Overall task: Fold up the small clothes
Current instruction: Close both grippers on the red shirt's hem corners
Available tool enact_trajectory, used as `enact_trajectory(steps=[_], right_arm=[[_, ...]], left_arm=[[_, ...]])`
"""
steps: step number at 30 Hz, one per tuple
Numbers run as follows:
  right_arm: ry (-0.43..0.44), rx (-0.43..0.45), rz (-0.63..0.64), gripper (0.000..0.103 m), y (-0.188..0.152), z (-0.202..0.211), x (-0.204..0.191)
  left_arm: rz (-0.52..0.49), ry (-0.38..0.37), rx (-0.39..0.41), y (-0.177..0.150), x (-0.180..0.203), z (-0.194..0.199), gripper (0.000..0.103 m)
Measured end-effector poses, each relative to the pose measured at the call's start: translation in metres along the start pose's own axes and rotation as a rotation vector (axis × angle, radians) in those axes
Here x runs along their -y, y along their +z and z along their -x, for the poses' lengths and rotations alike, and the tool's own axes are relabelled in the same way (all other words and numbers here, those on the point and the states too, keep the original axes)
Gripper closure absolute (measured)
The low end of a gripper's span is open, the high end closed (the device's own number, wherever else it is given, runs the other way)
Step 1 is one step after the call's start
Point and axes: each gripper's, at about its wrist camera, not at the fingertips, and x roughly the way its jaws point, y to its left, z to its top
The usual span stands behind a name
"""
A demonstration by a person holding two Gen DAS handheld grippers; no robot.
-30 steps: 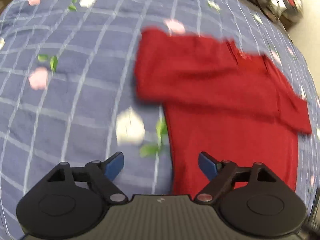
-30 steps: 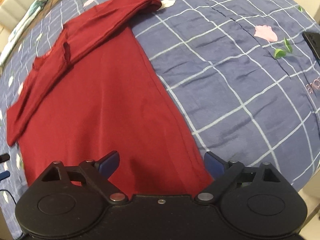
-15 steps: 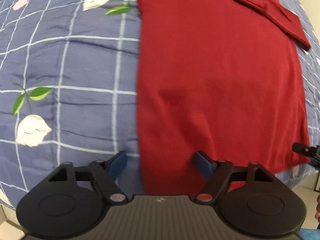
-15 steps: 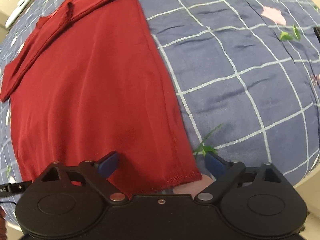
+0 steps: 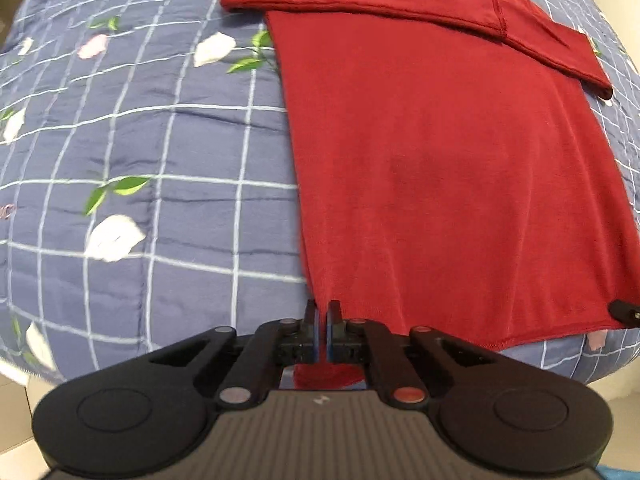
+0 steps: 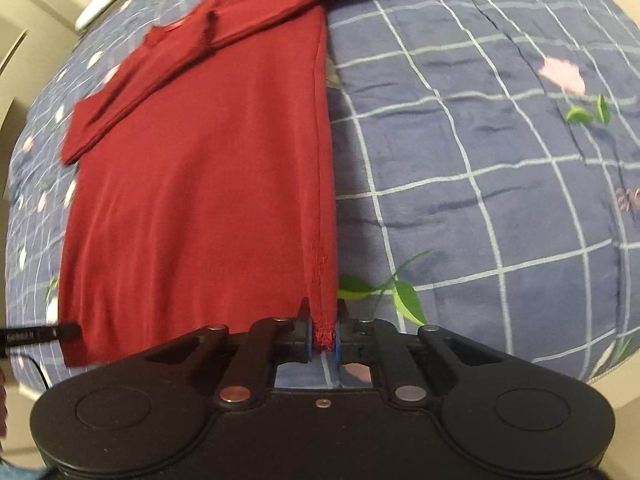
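A red long-sleeved shirt (image 5: 440,168) lies flat on a blue checked floral bedspread (image 5: 160,152), with both sleeves folded across its far end. My left gripper (image 5: 322,322) is shut on the shirt's near left hem corner. In the right wrist view the same shirt (image 6: 208,184) stretches away from me, and my right gripper (image 6: 323,330) is shut on its near right hem corner, with red cloth pinched between the blue pads. The tip of the right gripper (image 5: 624,313) shows at the right edge of the left wrist view.
The bedspread (image 6: 480,160) drops off at the bed's near edge just under both grippers. Pale floor or furniture (image 6: 36,28) lies beyond the bed at upper left in the right wrist view. A black cable tip (image 6: 40,334) pokes in from the left.
Both grippers were open over the shirt's near hem; now each has closed on a hem corner. The views have pulled back slightly toward the bed's edge.
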Motion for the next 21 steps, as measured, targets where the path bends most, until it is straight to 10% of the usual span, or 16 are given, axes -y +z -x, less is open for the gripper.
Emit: enact_trajectory(steps=[21], right_arm=[[0.063, 0.041, 0.148, 0.094, -0.061, 0.055, 0.038]], left_arm=[[0.146, -0.001, 0.110, -0.101, 0.014, 0.044, 0.101]])
